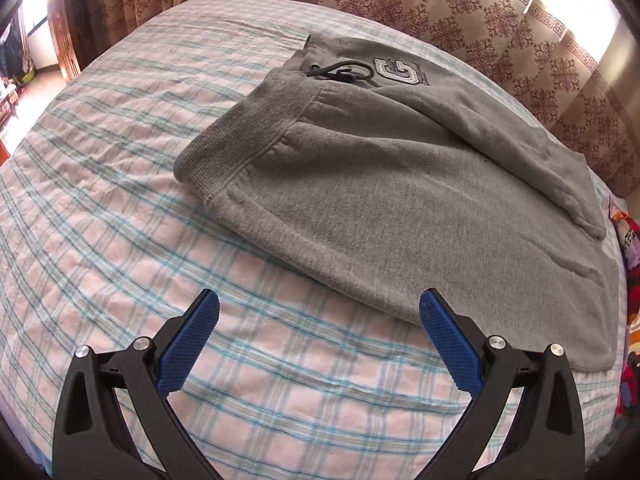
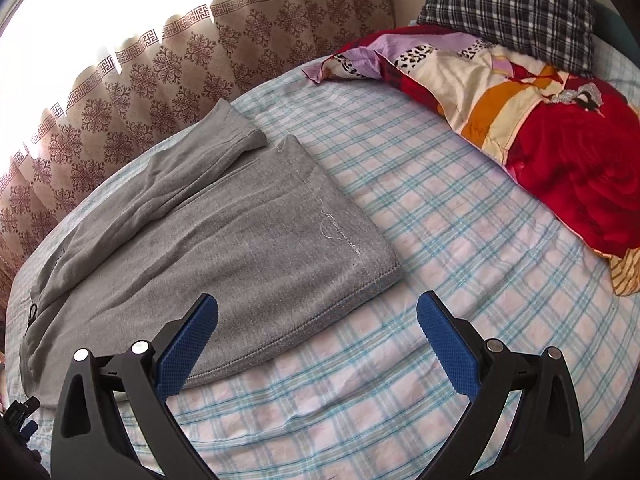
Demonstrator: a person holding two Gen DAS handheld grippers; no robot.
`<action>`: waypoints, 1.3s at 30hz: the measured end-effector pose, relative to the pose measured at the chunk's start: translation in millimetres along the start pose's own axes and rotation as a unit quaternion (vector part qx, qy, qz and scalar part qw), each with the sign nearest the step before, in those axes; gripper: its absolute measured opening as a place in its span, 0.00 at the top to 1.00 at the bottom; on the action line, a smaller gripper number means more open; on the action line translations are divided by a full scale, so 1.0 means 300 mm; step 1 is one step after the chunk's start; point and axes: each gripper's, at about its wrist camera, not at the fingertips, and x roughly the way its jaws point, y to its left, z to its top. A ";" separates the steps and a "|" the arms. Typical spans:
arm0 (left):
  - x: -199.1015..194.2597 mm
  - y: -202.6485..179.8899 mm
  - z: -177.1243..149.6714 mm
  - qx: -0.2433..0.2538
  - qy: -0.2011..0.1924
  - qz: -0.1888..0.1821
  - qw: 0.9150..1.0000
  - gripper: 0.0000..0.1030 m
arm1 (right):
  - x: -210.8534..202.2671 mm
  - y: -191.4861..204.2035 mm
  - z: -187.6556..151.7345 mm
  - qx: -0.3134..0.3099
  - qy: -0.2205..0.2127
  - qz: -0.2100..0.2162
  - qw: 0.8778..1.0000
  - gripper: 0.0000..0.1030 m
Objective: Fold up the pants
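Only readable mark: large block letter "C" logo (image 1: 396,71), white with dark outline, on grey pants (image 1: 360,200), just right of dark drawstring (image 1: 340,72) at waistband. Small line of print under logo, too blurred to read. Right wrist view: no legible text on pants (image 2: 240,240); logo not shown there.

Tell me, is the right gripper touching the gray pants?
Cannot tell. In the right wrist view the right gripper is open over the gray pants; one finger overlaps their hem, but no contact or gap shows plainly.
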 end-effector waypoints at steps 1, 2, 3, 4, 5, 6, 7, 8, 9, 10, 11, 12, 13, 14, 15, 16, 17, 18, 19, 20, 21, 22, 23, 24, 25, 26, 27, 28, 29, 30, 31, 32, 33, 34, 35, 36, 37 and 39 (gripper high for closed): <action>0.008 0.019 0.005 -0.012 0.002 -0.003 1.000 0.02 | 0.016 -0.010 0.000 0.003 0.008 0.000 1.000 0.05; 0.018 0.034 0.015 -0.023 0.004 -0.007 1.000 0.02 | 0.029 -0.016 0.000 0.003 0.014 -0.001 1.000 0.05; 0.026 0.049 0.021 -0.034 0.005 -0.010 0.999 0.02 | 0.040 -0.021 -0.001 0.002 0.019 -0.002 1.000 0.05; 0.035 0.064 0.028 -0.044 0.007 -0.015 0.999 0.02 | 0.050 -0.025 -0.002 0.001 0.022 -0.002 1.000 0.05; 0.046 0.079 0.039 -0.055 0.010 -0.022 0.998 0.02 | 0.056 -0.027 -0.004 0.000 0.024 -0.003 1.000 0.05; 0.059 0.091 0.046 -0.065 0.014 -0.028 0.997 0.02 | 0.062 -0.026 -0.007 -0.001 0.026 -0.003 1.000 0.05; 0.075 0.103 0.058 -0.076 0.019 -0.035 0.996 0.02 | 0.071 -0.028 -0.008 0.000 0.029 -0.002 1.000 0.05; 0.090 0.114 0.065 -0.087 0.026 -0.044 0.995 0.02 | 0.078 -0.029 -0.010 0.002 0.032 0.000 0.999 0.05; 0.105 0.123 0.071 -0.099 0.031 -0.055 0.993 0.02 | 0.083 -0.030 -0.012 0.004 0.035 0.003 0.999 0.05; 0.117 0.128 0.077 -0.111 0.036 -0.064 0.991 0.02 | 0.087 -0.028 -0.016 0.003 0.037 0.005 0.999 0.05; 0.130 0.131 0.083 -0.121 0.039 -0.073 0.989 0.02 | 0.089 -0.025 -0.018 0.001 0.038 0.007 0.999 0.05; 0.143 0.133 0.090 -0.128 0.043 -0.079 0.988 0.02 | 0.092 -0.022 -0.020 -0.001 0.039 0.010 0.999 0.05; 0.154 0.133 0.097 -0.133 0.044 -0.082 0.987 0.02 | 0.094 -0.020 -0.019 -0.002 0.040 0.014 0.999 0.05; 0.165 0.132 0.104 -0.136 0.044 -0.082 0.986 0.03 | 0.096 -0.021 -0.019 0.000 0.041 0.019 0.999 0.05; 0.173 0.129 0.111 -0.138 0.044 -0.081 0.986 0.06 | 0.100 -0.025 -0.019 0.004 0.043 0.024 0.999 0.05; 0.178 0.126 0.118 -0.139 0.042 -0.081 0.986 0.09 | 0.105 -0.031 -0.019 0.012 0.047 0.030 0.998 0.05; 0.183 0.122 0.127 -0.140 0.041 -0.081 0.986 0.14 | 0.111 -0.039 -0.018 0.020 0.052 0.036 0.998 0.05; 0.187 0.117 0.133 -0.140 0.042 -0.081 0.986 0.21 | 0.116 -0.047 -0.018 0.028 0.055 0.041 0.997 0.06; 0.188 0.115 0.134 -0.143 0.046 -0.080 0.985 0.24 | 0.120 -0.056 -0.018 0.035 0.058 0.045 0.997 0.07; 0.189 0.116 0.138 -0.151 0.049 -0.083 0.984 0.31 | 0.124 -0.063 -0.018 0.040 0.059 0.046 0.996 0.08; 0.190 0.121 0.141 -0.160 0.051 -0.095 0.981 0.41 | 0.127 -0.070 -0.018 0.044 0.060 0.046 0.996 0.10; 0.193 0.122 0.143 -0.167 0.056 -0.111 0.978 0.48 | 0.131 -0.077 -0.016 0.050 0.061 0.046 0.996 0.11; 0.198 0.121 0.143 -0.174 0.062 -0.126 0.975 0.58 | 0.136 -0.083 -0.013 0.054 0.063 0.045 0.995 0.12; 0.201 0.120 0.141 -0.180 0.066 -0.135 0.972 0.63 | 0.142 -0.091 -0.009 0.061 0.064 0.046 0.995 0.14; 0.201 0.119 0.139 -0.184 0.067 -0.136 0.971 0.71 | 0.148 -0.102 -0.005 0.067 0.066 0.046 0.994 0.16; 0.200 0.116 0.139 -0.184 0.066 -0.134 0.972 0.79 | 0.154 -0.114 0.001 0.075 0.067 0.047 0.994 0.19; 0.198 0.117 0.138 -0.185 0.065 -0.136 0.971 0.86 | 0.162 -0.123 0.005 0.082 0.070 0.048 0.993 0.21; 0.194 0.119 0.138 -0.186 0.063 -0.139 0.971 0.88 | 0.171 -0.132 0.008 0.090 0.073 0.052 0.992 0.27; 0.188 0.123 0.138 -0.188 0.061 -0.143 0.970 0.92 | 0.182 -0.140 0.010 0.096 0.077 0.054 0.991 0.31; 0.180 0.128 0.139 -0.188 0.059 -0.148 0.969 0.93 | 0.194 -0.148 0.013 0.103 0.081 0.055 0.990 0.36; 0.171 0.131 0.141 -0.187 0.056 -0.153 0.969 0.94 | 0.205 -0.153 0.015 0.109 0.084 0.057 0.989 0.38; 0.163 0.130 0.145 -0.185 0.053 -0.157 0.969 0.94 | 0.213 -0.153 0.019 0.111 0.083 0.059 0.989 0.40; 0.155 0.132 0.148 -0.183 0.050 -0.160 0.969 0.94 | 0.221 -0.149 0.025 0.109 0.082 0.061 0.989 0.48; 0.149 0.128 0.152 -0.181 0.049 -0.163 0.969 0.94 | 0.229 -0.145 0.031 0.106 0.081 0.063 0.989 0.52; 0.144 0.125 0.156 -0.177 0.046 -0.165 0.969 0.94 | 0.240 -0.142 0.037 0.106 0.083 0.064 0.989 0.55; 0.140 0.122 0.159 -0.174 0.044 -0.166 0.970 0.95 | 0.250 -0.142 0.042 0.107 0.084 0.062 0.989 0.64; 0.138 0.122 0.162 -0.173 0.044 -0.167 0.970 0.95 | 0.257 -0.143 0.048 0.108 0.082 0.057 0.989 0.69; 0.134 0.122 0.165 -0.173 0.043 -0.170 0.969 0.95 | 0.267 -0.151 0.062 0.112 0.085 0.056 0.988 0.79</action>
